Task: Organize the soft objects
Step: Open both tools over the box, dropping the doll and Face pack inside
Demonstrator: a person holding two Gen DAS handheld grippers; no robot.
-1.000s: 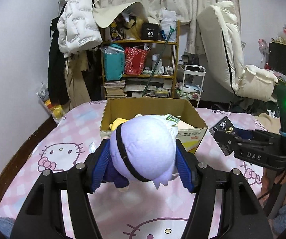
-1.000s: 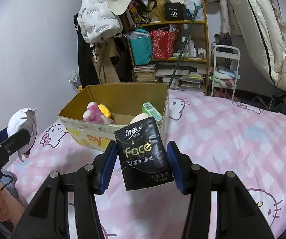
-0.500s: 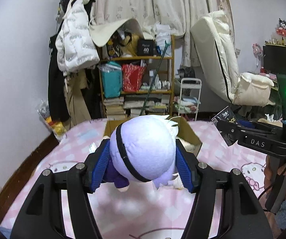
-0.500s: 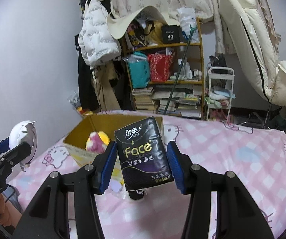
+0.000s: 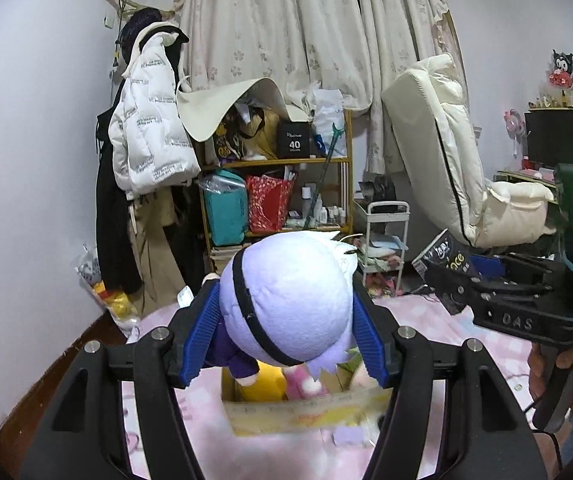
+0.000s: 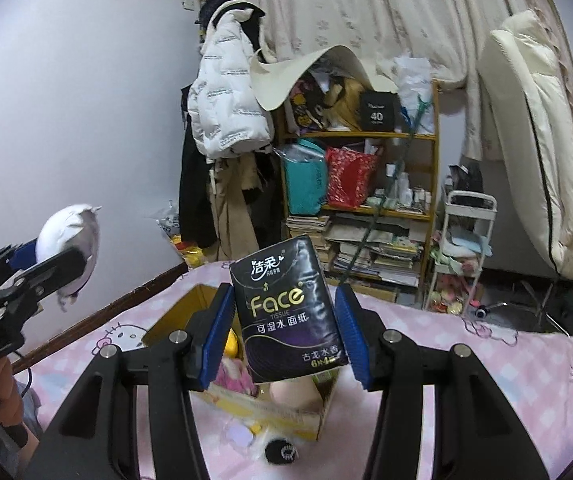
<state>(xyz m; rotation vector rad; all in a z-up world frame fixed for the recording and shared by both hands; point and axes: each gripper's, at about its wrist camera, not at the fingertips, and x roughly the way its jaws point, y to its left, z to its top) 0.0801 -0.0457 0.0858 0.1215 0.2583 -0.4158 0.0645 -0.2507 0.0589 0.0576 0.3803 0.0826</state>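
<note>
- Currently, plush point(image 5: 286, 296) is clamped between the blue pads of the left claw point(image 5: 286, 320), held in the air above the box point(image 5: 306, 408).
- Tissue pack point(image 6: 286, 312) is gripped by the right claw point(image 6: 284, 332), upright, slightly tilted, also over the box.
- Box is seen open on the pink bed point(image 6: 466, 360); a yellow and a pink toy are inside.
- Bookshelf point(image 6: 366, 200) is seen behind.
</note>
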